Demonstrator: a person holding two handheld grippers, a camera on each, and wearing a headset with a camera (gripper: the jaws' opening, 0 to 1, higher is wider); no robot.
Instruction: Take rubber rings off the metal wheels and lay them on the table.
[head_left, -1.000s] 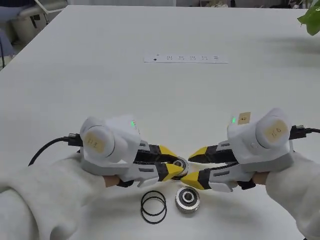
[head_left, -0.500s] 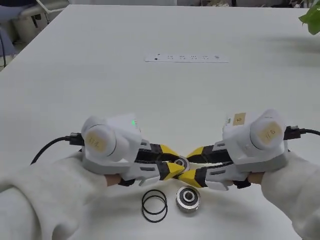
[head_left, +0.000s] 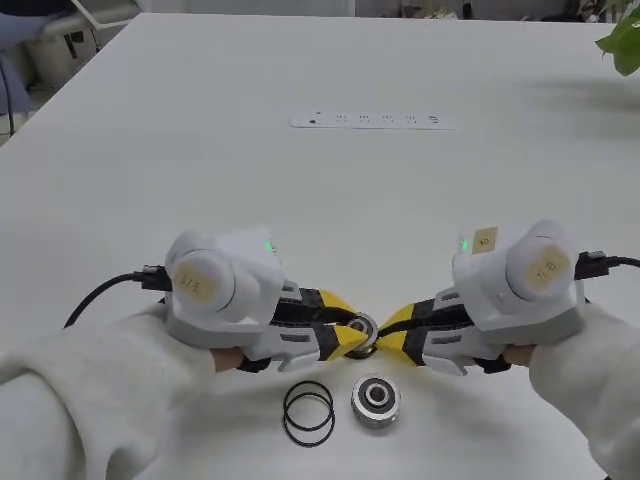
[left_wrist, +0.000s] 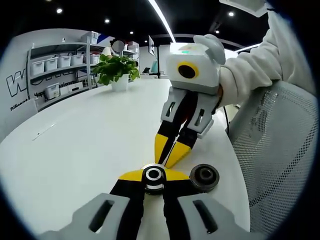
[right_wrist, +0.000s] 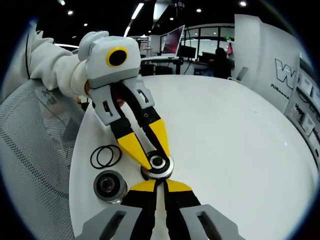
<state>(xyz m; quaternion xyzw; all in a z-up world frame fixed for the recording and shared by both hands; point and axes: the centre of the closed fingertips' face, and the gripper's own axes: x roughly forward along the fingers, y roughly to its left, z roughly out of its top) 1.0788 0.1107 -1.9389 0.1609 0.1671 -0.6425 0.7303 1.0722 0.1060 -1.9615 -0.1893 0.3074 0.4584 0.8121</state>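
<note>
- Metal wheel (left_wrist: 154, 179) sits clamped at its sides between the left gripper's (head_left: 348, 336) yellow tips, near the table's (head_left: 330, 200) front edge.
- Right gripper (right_wrist: 159, 185) meets it head-on, jaws all but closed, tips against the wheel's rim; whether they pinch a ring, I cannot tell.
- Just beside, on the table: a second wheel (head_left: 376, 397) lying flat, and two black rubber rings (head_left: 308, 411), overlapping.

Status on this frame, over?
Left gripper shut on a metal wheel. Right gripper shut, fingers at its rim. Two rubber rings and second wheel on table.
</note>
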